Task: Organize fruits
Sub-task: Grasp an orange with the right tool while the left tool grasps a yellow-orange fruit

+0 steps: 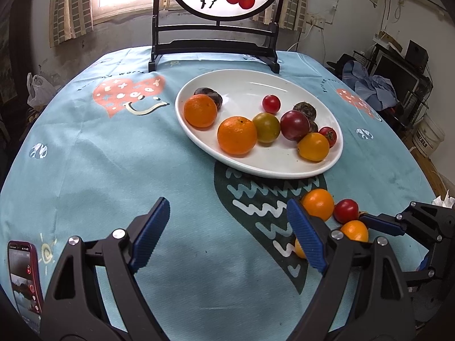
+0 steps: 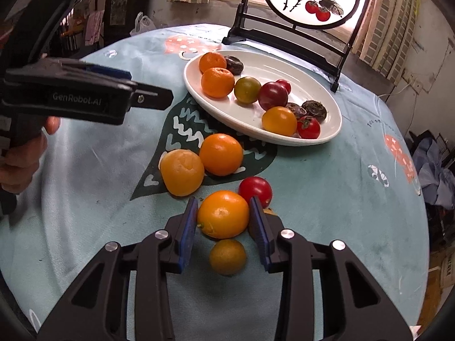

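Note:
A white oval plate (image 1: 244, 85) (image 2: 284, 65) holds two oranges, several tomatoes of different colours and dark dried fruits. On the cloth near it lie an orange (image 2: 221, 154), a pale peeled-looking orange (image 2: 182, 172), a red tomato (image 2: 255, 189) and a small dull orange fruit (image 2: 227, 257). My right gripper (image 2: 223, 213) has its blue pads against both sides of an orange tomato (image 2: 223, 214) on the cloth. My left gripper (image 1: 227, 221) is open and empty above bare cloth, left of the loose fruits (image 1: 318, 204).
A black-framed round painted screen (image 1: 216, 22) stands behind the plate. A phone (image 1: 24, 275) lies at the table's left front edge. The blue patterned tablecloth (image 1: 113, 170) covers the round table. Clutter and a bucket (image 1: 428, 137) stand off the right side.

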The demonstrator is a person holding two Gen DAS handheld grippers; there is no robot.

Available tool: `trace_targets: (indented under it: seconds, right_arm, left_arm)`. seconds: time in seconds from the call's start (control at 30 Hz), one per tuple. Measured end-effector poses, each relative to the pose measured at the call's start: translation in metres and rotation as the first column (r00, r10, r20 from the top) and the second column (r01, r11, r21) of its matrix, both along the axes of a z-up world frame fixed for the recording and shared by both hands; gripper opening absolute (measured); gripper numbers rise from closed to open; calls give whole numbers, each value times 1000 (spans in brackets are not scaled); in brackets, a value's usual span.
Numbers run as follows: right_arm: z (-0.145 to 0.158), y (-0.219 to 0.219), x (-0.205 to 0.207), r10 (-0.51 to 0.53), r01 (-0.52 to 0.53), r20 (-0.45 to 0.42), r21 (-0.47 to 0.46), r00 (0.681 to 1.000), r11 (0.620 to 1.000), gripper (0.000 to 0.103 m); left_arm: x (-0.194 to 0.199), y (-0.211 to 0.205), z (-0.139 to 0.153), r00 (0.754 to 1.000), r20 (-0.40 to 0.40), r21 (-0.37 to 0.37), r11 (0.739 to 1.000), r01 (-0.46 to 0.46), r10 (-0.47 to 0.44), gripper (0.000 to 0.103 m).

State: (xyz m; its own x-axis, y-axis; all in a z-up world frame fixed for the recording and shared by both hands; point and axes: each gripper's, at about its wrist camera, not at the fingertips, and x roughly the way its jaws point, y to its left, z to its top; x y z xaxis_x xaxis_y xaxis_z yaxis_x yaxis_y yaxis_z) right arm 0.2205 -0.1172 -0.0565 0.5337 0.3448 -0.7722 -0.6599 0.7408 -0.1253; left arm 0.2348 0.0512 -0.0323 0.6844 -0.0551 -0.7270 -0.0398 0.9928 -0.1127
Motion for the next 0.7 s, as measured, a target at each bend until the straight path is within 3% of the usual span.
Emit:
trace_targets:
  seconds: [0.07, 0.13, 0.2, 0.3, 0.43, 0.57, 0.7]
  right_arm:
    - [8, -16, 6, -26, 31, -43, 131, 999, 991, 38]
    - [17, -38, 18, -79, 103, -93, 290, 992, 951, 38]
    - [21, -62, 34, -135, 195, -162, 444, 977, 875, 38]
    - [23, -83, 50, -173, 267, -214, 567, 961, 779, 38]
    - [25, -91, 52, -189, 284, -215, 615, 958, 736, 38]
    - [23, -91, 51, -195, 289, -218, 603, 956, 744, 38]
    - [26, -90, 48, -188, 271, -198, 601, 962, 752, 38]
  left_arm:
    - [1, 0, 0, 1000, -2, -2, 1000, 2, -2, 86]
    - [1, -2, -2, 1000, -8, -8, 1000, 17, -17, 86]
    - [0, -7, -3, 998, -8, -22, 998, 56, -56, 86]
    - [-5, -21, -3, 987, 1, -51, 986, 159, -159, 86]
    - [-11, -47, -6, 963, 13, -2, 963, 270, -270, 85]
    - [-14, -69, -16, 938, -12, 41, 937, 346, -346, 74]
    - [-8, -75, -27, 932, -60, 45, 932, 360, -357, 63]
